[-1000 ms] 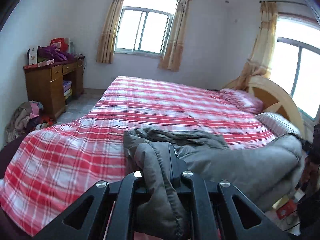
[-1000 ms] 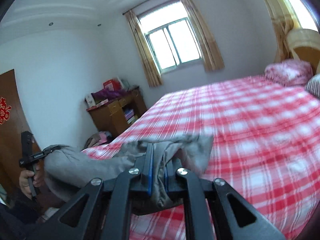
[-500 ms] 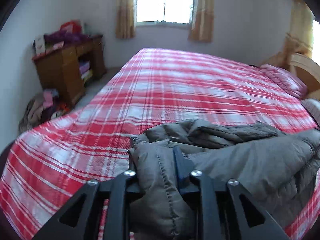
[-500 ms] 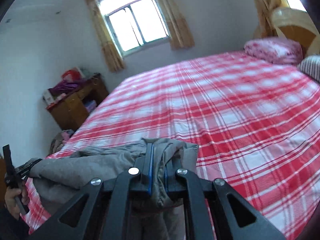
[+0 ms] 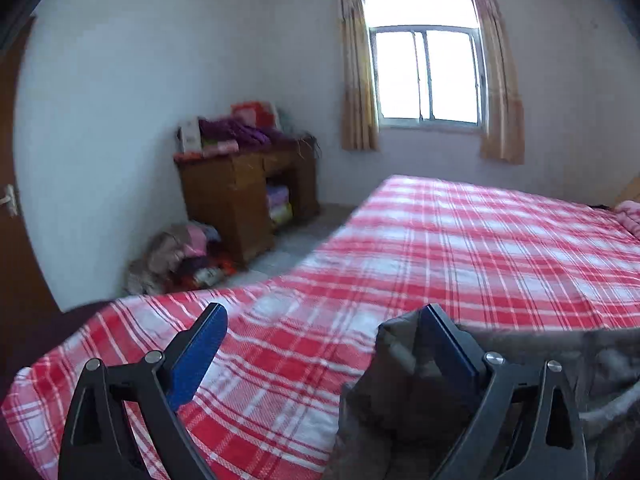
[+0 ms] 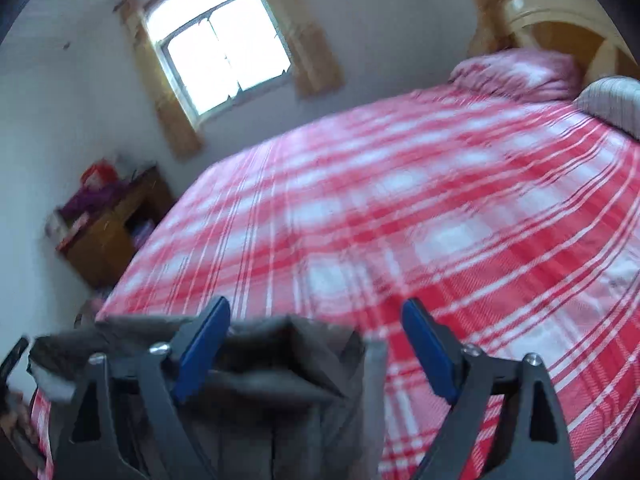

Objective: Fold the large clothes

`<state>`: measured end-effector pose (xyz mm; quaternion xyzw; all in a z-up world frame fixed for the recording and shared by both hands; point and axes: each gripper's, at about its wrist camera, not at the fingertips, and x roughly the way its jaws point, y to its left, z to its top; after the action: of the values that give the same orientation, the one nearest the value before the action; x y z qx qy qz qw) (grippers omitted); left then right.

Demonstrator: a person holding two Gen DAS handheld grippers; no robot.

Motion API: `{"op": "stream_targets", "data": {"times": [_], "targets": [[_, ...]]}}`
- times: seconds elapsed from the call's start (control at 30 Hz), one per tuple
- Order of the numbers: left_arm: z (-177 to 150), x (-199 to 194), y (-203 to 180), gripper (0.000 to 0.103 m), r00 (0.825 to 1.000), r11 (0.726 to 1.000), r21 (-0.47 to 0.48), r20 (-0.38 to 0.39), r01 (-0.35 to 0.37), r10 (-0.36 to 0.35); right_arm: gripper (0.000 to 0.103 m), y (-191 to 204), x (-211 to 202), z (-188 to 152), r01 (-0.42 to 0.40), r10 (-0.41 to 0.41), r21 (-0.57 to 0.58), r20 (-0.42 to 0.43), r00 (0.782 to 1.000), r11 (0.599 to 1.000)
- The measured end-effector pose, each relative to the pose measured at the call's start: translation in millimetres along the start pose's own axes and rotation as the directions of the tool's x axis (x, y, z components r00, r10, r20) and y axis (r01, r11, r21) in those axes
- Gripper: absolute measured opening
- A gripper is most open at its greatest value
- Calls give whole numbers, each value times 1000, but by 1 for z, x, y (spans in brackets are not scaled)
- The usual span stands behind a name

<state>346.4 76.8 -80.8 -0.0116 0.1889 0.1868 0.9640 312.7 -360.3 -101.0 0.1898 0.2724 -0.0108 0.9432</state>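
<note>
A grey padded jacket point(image 5: 404, 408) lies bunched on the near edge of the red plaid bed point(image 5: 460, 240). My left gripper point(image 5: 324, 312) has its jaws opening wide. The jacket's edge rests against the right finger point(image 5: 448, 348), and neither pad presses on it. In the blurred right wrist view, the jacket point(image 6: 280, 360) lies low between the opening jaws of my right gripper point(image 6: 316, 304). It sits close to the left finger point(image 6: 200, 344) and is not pinched. The plaid sheet point(image 6: 400, 200) stretches away beyond it.
A wooden desk point(image 5: 240, 204) piled with things stands against the left wall, with a heap of clothes point(image 5: 176, 256) on the floor beside it. A curtained window point(image 5: 428, 72) is at the back. Pillows point(image 6: 520, 72) and a wooden headboard point(image 6: 568, 16) lie at the far right.
Both grippers were shut on the grey jacket and have now spread open, letting it go. Both dropped lower toward the bed, and the left view swung toward the desk.
</note>
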Motion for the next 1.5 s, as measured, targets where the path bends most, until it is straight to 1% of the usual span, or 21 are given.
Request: {"op": "stream_targets", "data": {"times": [0.07,0.13,0.17,0.23,0.27,0.33,0.4,0.43,0.47,0.53,0.57,0.6,0.67,0.7,0.77,0.9,1.03,1.23,1.5], "targets": [[-2,-8,-13,97,999,1000,8,33,-30,30,86,10,-1,5,38,-38,-26,-4,999,999],[-7,-13,-34,98,998,998,53,57,-41,38,86,29,-5,3,73,-74,-79,-13,997,994],[-11,-13,-47,98,998,996,86,59,-39,34,86,40,-4,0,87,-89,-114,-15,996,990],[-21,-7,-78,98,999,985,172,33,12,-18,86,68,-3,-12,95,-101,-199,-21,995,975],[-25,-2,-89,98,999,977,214,23,20,-25,86,79,-1,-19,84,-94,-227,-36,995,970],[-34,8,-115,98,1000,949,314,5,13,-15,86,102,9,-36,44,-71,-282,-85,994,958],[-43,25,-134,99,1000,916,402,2,-16,16,86,117,19,-49,32,-72,-339,-107,992,940],[-47,36,-138,99,999,905,423,-7,-37,44,86,122,25,-53,30,-75,-366,-112,991,930],[-50,45,-140,99,998,903,427,-17,-50,64,86,126,31,-57,38,-89,-391,-111,990,920],[-58,74,-137,99,990,907,416,-94,-58,106,86,122,46,-62,86,-136,-416,-93,986,905],[-61,85,-136,99,985,913,404,-125,-62,122,86,116,52,-62,96,-146,-407,-93,985,908],[-64,98,-133,99,975,923,380,-177,-58,134,86,108,59,-63,96,-146,-389,-101,984,916],[-67,108,-131,99,968,938,343,-216,-44,124,86,98,69,-65,79,-130,-354,-124,984,932],[-69,111,-131,99,969,940,337,-216,-43,122,86,94,72,-66,71,-122,-340,-131,984,938],[-75,116,-134,99,967,940,339,-222,-40,121,86,97,74,-69,76,-125,-344,-124,984,936],[-80,122,-133,102,962,945,327,-245,-32,118,87,96,78,-72,69,-119,-332,-132,984,941],[-82,129,-133,102,954,950,312,-282,-8,100,88,94,81,-73,64,-116,-322,-146,982,945],[-86,135,-138,102,948,946,323,-301,-4,107,90,88,94,-74,55,-113,-289,-190,975,956],[-88,139,-136,102,940,947,320,-323,2,107,92,88,103,-77,71,-141,-297,-224,964,952]]}}
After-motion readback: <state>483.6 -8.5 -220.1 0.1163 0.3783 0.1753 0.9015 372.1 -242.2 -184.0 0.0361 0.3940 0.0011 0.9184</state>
